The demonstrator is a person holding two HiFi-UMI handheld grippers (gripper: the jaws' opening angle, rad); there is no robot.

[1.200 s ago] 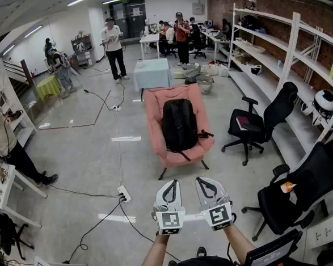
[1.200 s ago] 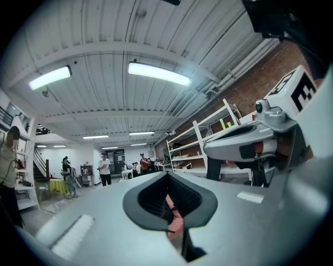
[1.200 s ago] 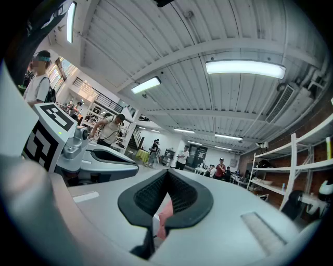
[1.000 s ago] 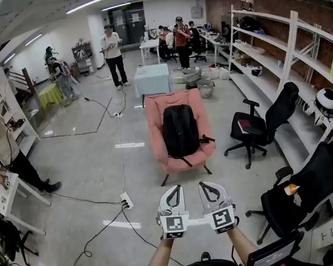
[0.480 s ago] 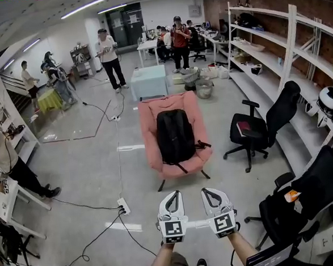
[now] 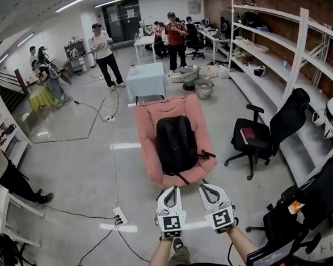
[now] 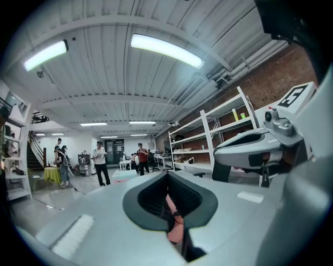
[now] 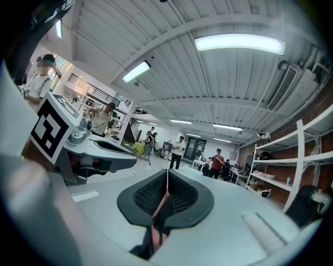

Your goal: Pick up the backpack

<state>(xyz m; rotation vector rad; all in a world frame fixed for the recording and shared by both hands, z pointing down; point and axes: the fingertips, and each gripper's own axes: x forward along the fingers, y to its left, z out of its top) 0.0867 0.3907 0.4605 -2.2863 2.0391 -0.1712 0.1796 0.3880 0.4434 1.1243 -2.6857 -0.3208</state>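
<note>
We hold the left gripper [image 6: 173, 189] and the right gripper [image 6: 204, 186] side by side and level. Both are empty: in each gripper view the jaws stand together, leaving only a thin slit between the dark pads, through which pink and black show. Each carries one marker cube, two in all.

Just beyond the tips stands the pink armchair [image 6: 147, 138]. It holds one thing, the black backpack [image 6: 175, 141], upright against the chair back with its straps trailing over the front edge. Neither gripper touches it.

To the right we count two black office chairs. The nearer office chair [image 6: 279, 119] carries one flat dark red thing [image 6: 247, 135] on its seat. The second office chair [image 6: 321, 187], at the lower right, has a small orange and white thing [image 6: 295, 207] showing against it.

Behind the armchair is one table [image 6: 146, 80] under a pale blue cloth. Beside it stands one grey bucket [image 6: 204, 89], whose contents we cannot make out. The white shelving [image 6: 297, 46] along the brick wall holds scattered things too small to name. One white power strip [image 6: 120, 216] lies on the floor with cables running from it.

Two people stand past the table, one person in a white top [image 6: 101, 49] and one person in a red top [image 6: 174, 37]. Others farther back we cannot count.
</note>
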